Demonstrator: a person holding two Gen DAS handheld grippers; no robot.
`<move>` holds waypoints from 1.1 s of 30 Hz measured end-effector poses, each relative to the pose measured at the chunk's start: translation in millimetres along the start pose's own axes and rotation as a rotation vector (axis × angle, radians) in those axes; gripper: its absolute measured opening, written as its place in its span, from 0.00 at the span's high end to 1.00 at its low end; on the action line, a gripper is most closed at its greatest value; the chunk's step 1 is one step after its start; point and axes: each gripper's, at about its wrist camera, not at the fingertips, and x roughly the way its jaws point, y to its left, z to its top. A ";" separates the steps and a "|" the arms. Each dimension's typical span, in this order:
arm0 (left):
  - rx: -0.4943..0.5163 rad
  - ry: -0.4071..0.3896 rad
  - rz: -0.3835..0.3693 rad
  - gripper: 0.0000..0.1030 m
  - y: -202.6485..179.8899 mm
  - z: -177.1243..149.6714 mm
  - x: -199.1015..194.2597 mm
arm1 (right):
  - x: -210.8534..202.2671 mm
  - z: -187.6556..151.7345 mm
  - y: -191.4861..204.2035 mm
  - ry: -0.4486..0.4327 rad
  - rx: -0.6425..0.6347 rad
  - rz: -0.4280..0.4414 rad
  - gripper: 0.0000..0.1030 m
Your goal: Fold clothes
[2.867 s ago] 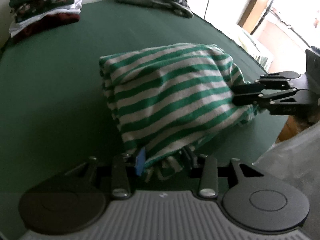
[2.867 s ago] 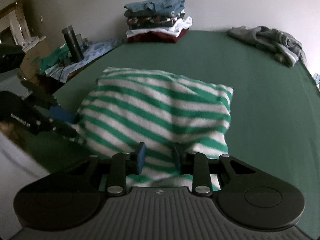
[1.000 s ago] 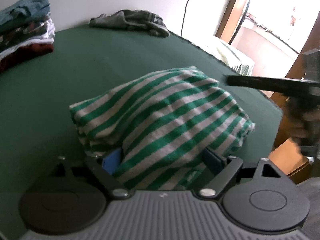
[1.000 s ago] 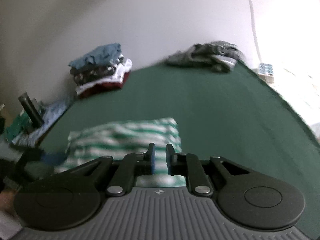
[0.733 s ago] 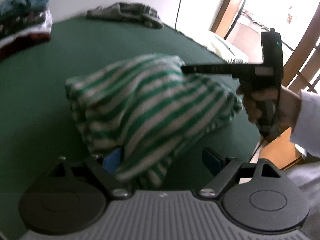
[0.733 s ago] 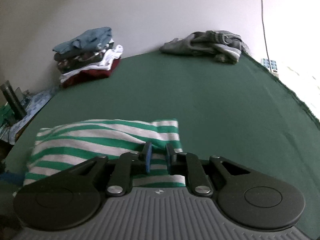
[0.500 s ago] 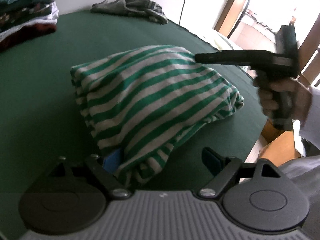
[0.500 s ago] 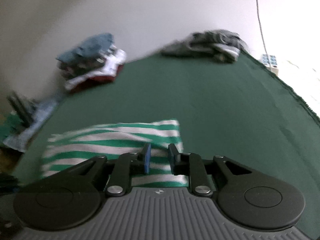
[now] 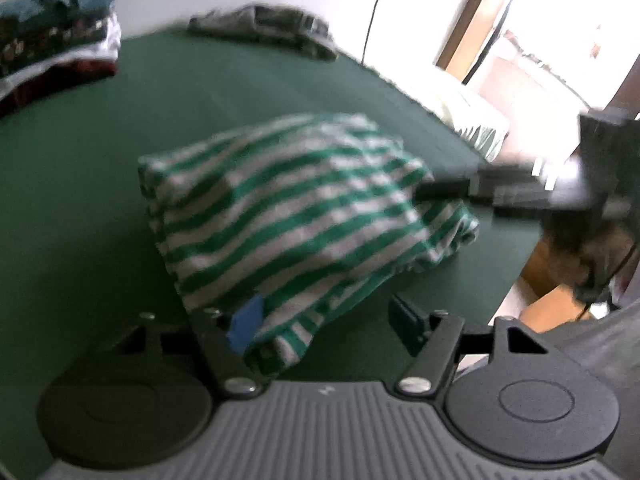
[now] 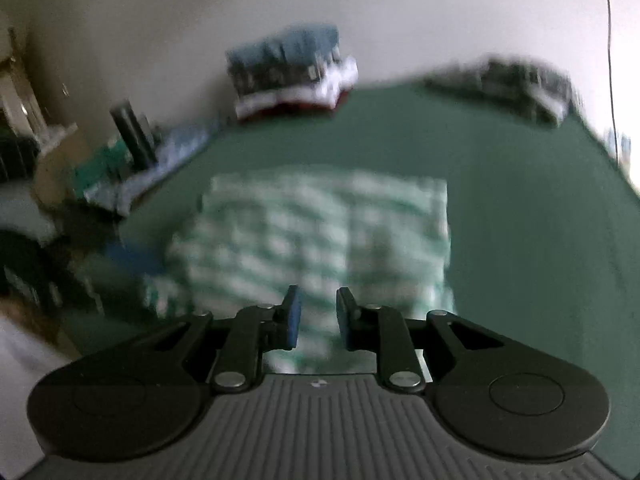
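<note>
A folded green-and-white striped garment (image 9: 296,208) is laid on the green tabletop (image 9: 80,184). The jaws of the left gripper (image 9: 324,320) are closing, and a hanging corner of the garment is seen between them: it lies against the blue pad of the left finger (image 9: 246,322), while the right finger stands apart from the cloth, so nothing is clamped. The right gripper (image 9: 436,190) is seen from the side, with its tips at the right edge of the garment. In its own blurred view, the right gripper (image 10: 318,316) has its jaws parted by a narrow gap, and striped cloth is seen through this gap. Whether the cloth is pinched cannot be told. Far beyond both jaws, a stack of folded clothes (image 10: 290,72) and a crumpled grey garment (image 9: 264,26) are placed.
</note>
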 end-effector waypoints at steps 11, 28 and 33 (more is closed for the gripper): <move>-0.143 -0.065 0.116 0.30 -10.8 -18.4 -19.5 | 88.0 67.8 38.8 -0.024 -0.246 0.189 0.72; -0.540 -0.200 0.057 0.78 46.4 -39.9 -15.2 | 166.2 96.8 49.8 0.172 -0.242 0.294 0.85; -0.485 -0.193 0.065 0.95 28.3 -43.8 -24.2 | 173.7 100.1 46.7 0.154 -0.196 0.307 0.88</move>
